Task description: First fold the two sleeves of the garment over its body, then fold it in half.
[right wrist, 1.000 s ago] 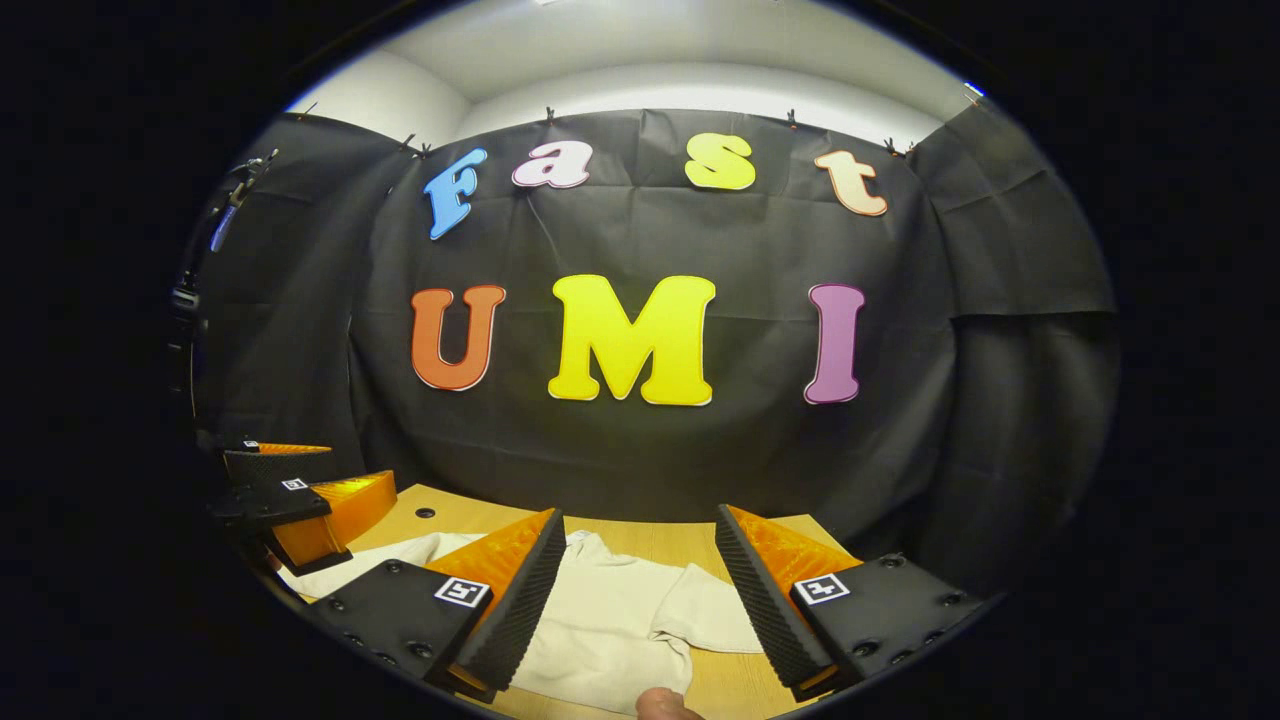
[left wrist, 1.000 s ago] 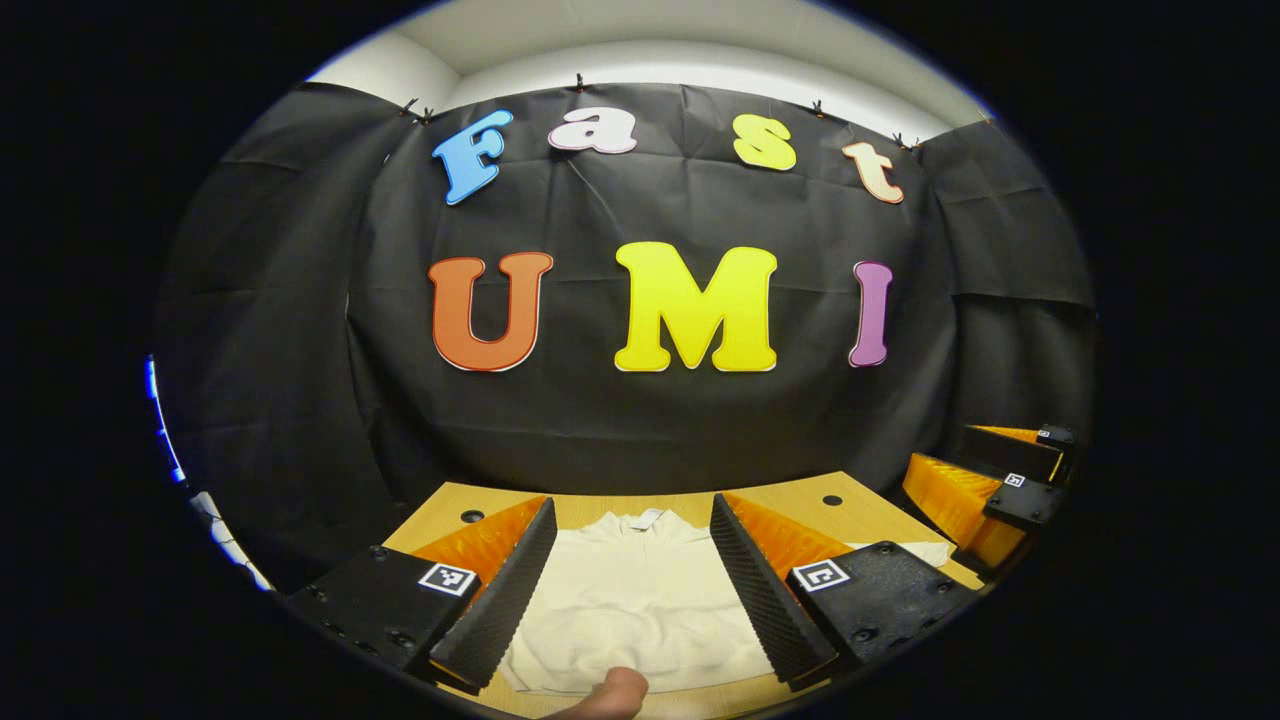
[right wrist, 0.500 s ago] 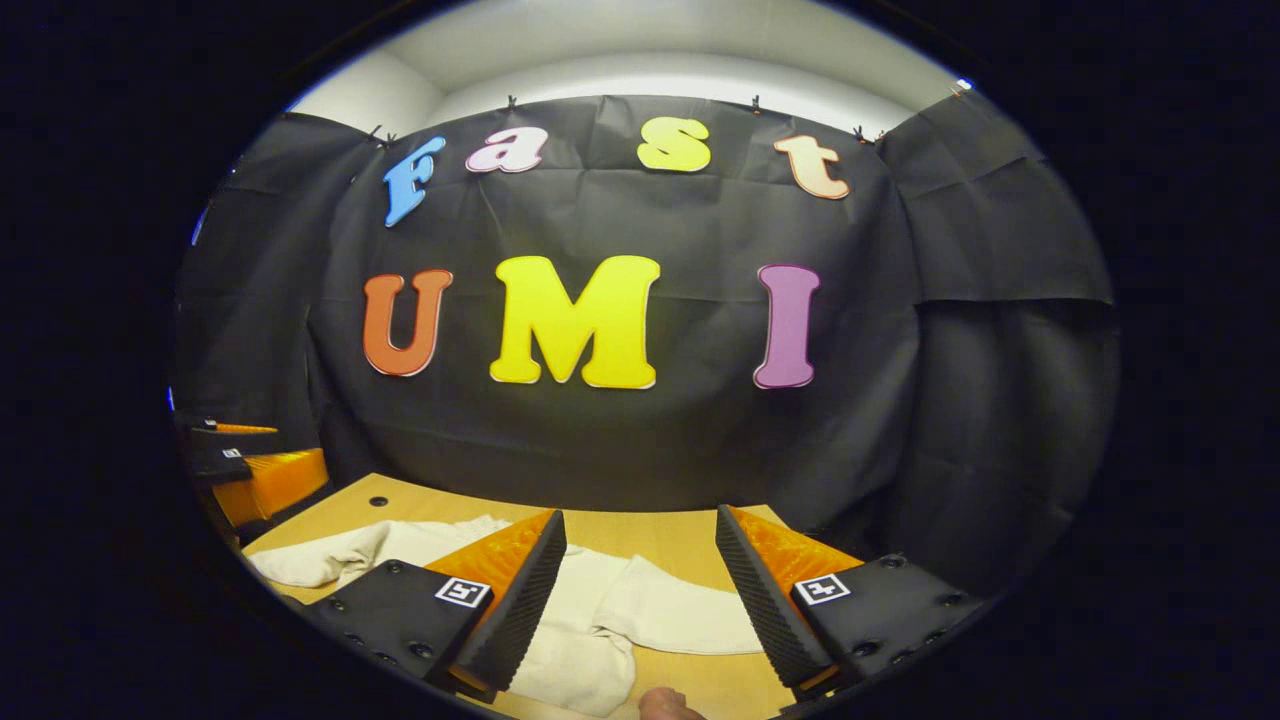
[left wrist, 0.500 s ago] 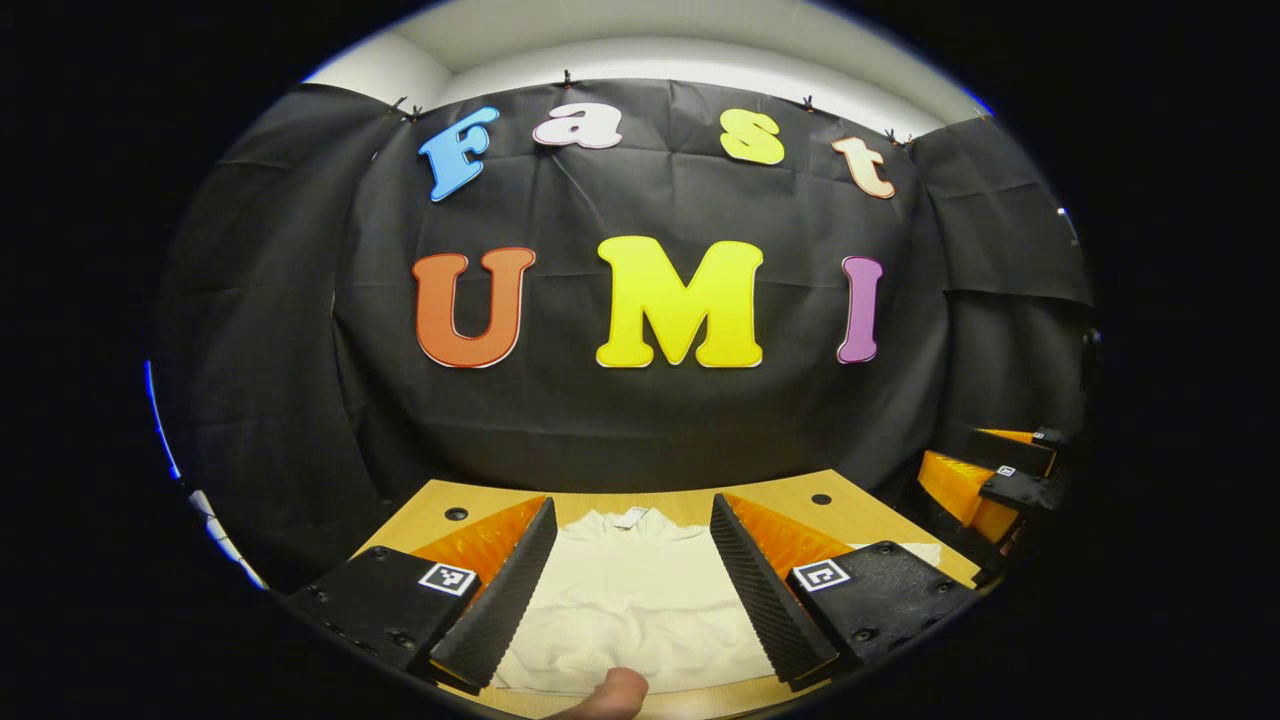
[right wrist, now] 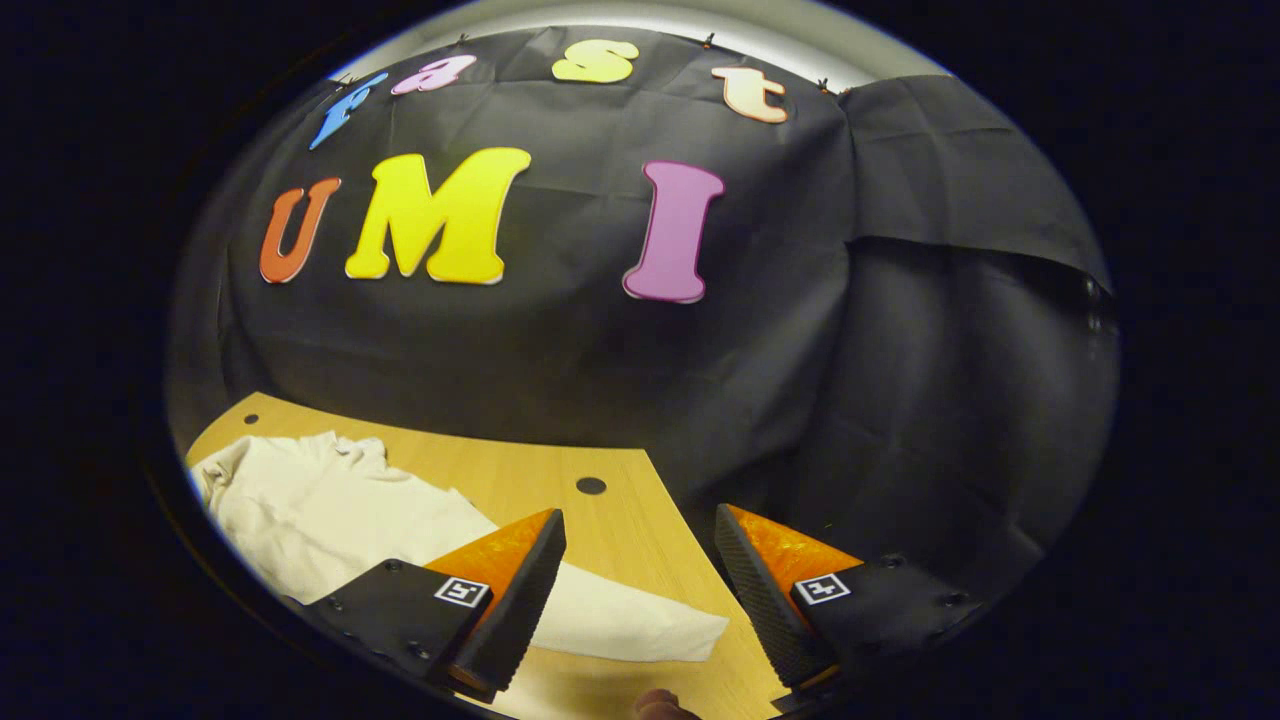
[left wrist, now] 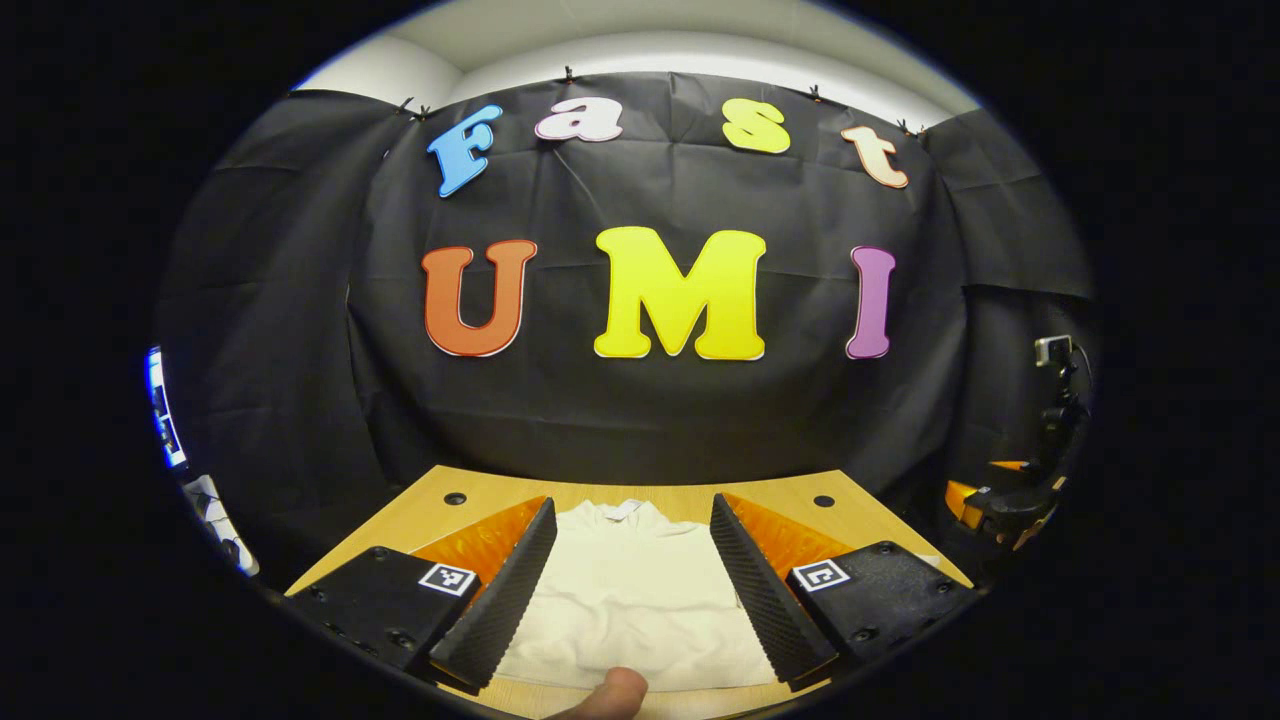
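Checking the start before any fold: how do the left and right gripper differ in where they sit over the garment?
The left gripper frames the garment's body, collar ahead between its fingers. The right gripper sits off to the side, with one sleeve lying flat between its fingers and bare table ahead. Both are open, gripping nothing.

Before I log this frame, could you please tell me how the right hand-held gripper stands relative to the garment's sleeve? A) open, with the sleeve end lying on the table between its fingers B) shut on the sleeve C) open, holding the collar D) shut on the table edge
A: the right hand-held gripper is open, its fingers spread, and the sleeve lies flat on the table between them.
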Demonstrator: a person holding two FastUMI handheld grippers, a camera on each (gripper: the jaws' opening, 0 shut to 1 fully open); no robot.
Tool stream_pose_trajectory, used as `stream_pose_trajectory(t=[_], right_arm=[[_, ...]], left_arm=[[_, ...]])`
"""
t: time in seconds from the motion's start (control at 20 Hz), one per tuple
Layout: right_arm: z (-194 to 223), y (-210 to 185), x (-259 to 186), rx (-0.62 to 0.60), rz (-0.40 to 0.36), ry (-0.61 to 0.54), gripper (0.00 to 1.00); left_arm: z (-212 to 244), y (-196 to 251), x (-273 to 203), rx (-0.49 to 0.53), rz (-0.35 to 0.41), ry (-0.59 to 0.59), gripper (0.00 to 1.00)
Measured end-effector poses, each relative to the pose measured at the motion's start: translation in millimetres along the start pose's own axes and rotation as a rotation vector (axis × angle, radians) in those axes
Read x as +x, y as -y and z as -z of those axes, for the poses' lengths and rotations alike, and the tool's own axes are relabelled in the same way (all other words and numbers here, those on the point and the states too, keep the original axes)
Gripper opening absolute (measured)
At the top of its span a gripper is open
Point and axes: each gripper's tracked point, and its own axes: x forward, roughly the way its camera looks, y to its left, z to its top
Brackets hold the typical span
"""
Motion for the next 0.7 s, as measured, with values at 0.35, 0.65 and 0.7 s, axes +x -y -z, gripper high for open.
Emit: stream_pose_trajectory(t=[0.35,0.65,0.7], right_arm=[[131.9,52.9,58.3,0.06,0.002,-0.31,0.94],[206.1,52.1,87.2,0.189,0.026,-0.526,0.95],[212.9,52.4,86.0,0.188,0.032,-0.55,0.94]], left_arm=[[13.8,23.5,-7.7,0.025,-0.104,-0.02,0.99],[11.6,21.4,-15.5,0.071,-0.143,-0.013,0.99],[11.8,18.1,-14.1,0.08,-0.143,-0.011,0.99]])
